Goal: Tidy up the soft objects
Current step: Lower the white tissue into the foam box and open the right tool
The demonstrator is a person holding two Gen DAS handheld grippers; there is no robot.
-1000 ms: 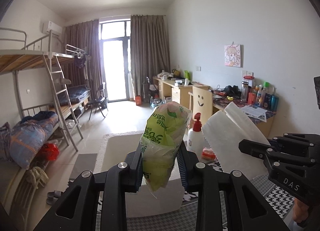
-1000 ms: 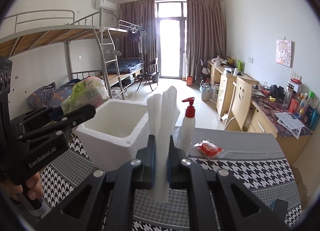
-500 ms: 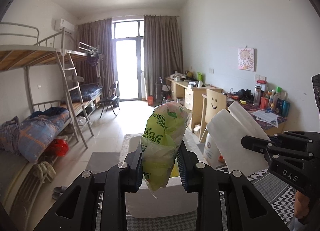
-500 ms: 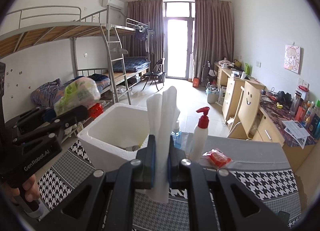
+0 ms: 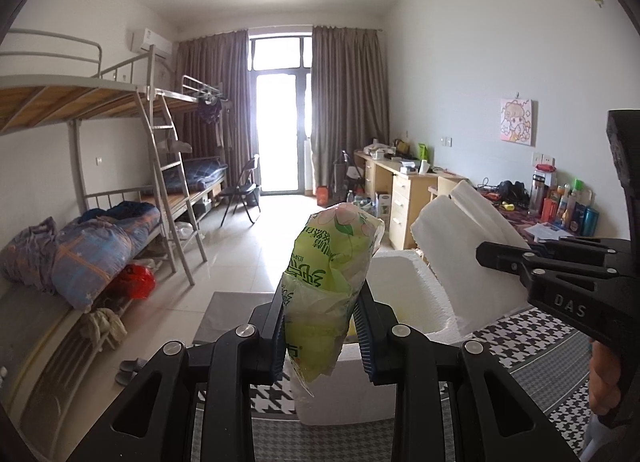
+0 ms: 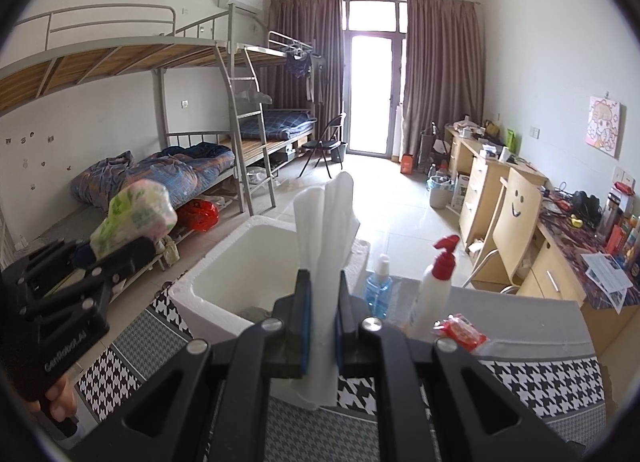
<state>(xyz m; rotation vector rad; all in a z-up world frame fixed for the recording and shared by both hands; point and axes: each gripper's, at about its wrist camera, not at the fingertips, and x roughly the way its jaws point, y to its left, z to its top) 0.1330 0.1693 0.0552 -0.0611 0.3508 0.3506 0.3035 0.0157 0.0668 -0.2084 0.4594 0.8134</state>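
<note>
My left gripper (image 5: 322, 326) is shut on a green and pink tissue pack (image 5: 328, 282), held upright above the near left wall of a white foam box (image 5: 416, 294). That pack (image 6: 134, 217) and the left gripper (image 6: 116, 258) also show at the left of the right wrist view. My right gripper (image 6: 322, 318) is shut on a folded white cloth (image 6: 326, 242) that stands up over the box (image 6: 224, 282). The same cloth (image 5: 468, 242) shows on the right of the left wrist view. Something dark lies in the box bottom, mostly hidden.
The box stands on a table with a houndstooth cloth (image 6: 540, 386). Behind it are a blue bottle (image 6: 378, 286), a white pump bottle with a red top (image 6: 436, 286) and a red packet (image 6: 460, 332). Bunk beds (image 6: 180, 157) line the left wall, desks (image 6: 484, 181) the right.
Both grippers have shifted sideways with their loads still held. The foam box now lies more below and between them, and the blue bottle has come into the right wrist view.
</note>
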